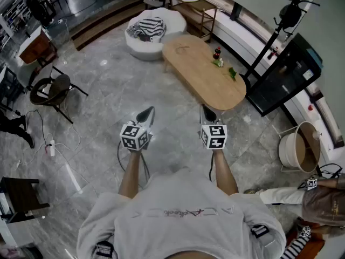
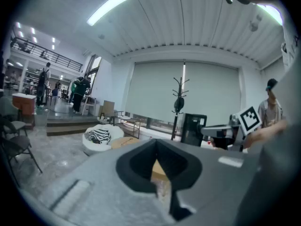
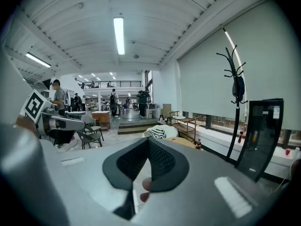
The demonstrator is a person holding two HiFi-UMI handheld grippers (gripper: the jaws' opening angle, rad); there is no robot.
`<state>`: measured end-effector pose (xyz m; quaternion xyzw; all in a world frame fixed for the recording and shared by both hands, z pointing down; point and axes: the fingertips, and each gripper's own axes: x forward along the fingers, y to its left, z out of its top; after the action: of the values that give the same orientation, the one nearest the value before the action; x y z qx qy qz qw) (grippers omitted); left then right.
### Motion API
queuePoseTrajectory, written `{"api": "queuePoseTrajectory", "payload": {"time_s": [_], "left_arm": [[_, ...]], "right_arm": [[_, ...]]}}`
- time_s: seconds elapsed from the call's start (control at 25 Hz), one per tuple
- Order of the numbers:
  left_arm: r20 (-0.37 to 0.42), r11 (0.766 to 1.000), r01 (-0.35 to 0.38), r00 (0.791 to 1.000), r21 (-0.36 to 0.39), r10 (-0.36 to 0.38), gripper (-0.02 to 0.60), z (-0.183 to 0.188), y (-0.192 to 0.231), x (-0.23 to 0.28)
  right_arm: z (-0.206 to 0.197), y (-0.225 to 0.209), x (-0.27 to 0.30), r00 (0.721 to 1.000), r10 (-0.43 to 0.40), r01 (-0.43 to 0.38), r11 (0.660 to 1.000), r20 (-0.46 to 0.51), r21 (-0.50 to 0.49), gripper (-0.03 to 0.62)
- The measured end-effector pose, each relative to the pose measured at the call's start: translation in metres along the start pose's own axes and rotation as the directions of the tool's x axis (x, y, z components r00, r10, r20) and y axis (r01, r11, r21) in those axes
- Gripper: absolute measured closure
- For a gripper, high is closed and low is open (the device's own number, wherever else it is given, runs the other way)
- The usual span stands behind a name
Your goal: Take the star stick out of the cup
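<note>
I see no cup or star stick that I can make out. The oval wooden table (image 1: 197, 72) lies ahead on the floor plan, with a small red-capped bottle (image 1: 217, 53) and small green and white items (image 1: 230, 73) too tiny to identify. My left gripper (image 1: 146, 114) and right gripper (image 1: 208, 113) are held side by side in the air, well short of the table. Both are shut with nothing between them. In the left gripper view the left gripper (image 2: 156, 143) has its jaws meeting; in the right gripper view the right gripper (image 3: 148, 141) does too.
A white beanbag (image 1: 156, 34) with a striped cloth sits beyond the table's far end. A black cabinet (image 1: 285, 77) and a coat rack (image 1: 275, 36) stand at the right. A dark chair (image 1: 51, 90) is at the left, a round basket (image 1: 299, 147) and another person (image 1: 321, 201) at the right.
</note>
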<state>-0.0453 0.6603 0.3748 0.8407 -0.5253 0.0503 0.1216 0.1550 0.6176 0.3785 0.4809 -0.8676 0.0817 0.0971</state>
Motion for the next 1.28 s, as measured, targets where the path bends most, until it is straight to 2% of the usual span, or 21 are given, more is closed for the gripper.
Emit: {"api": "queuePoseTrajectory", "payload": {"time_s": [0.32, 0.76, 1.28], "left_arm": [[0.021, 1.000, 0.004, 1.000, 0.016, -0.005, 0.581, 0.010, 0.020, -0.005], [0.008, 0.999, 0.011, 1.000, 0.052, -0.011, 0.581, 0.008, 0.033, -0.003], [-0.012, 0.998, 0.027, 1.000, 0.049, -0.027, 0.581, 0.002, 0.047, 0.016]], "right_arm": [[0.005, 0.017, 0.009, 1.000, -0.016, 0.016, 1.000, 0.010, 0.003, 0.591], [-0.002, 0.030, 0.012, 0.999, -0.027, 0.027, 1.000, 0.018, 0.009, 0.591], [-0.012, 0.021, 0.033, 1.000, -0.023, 0.022, 0.999, 0.004, 0.032, 0.591]]}}
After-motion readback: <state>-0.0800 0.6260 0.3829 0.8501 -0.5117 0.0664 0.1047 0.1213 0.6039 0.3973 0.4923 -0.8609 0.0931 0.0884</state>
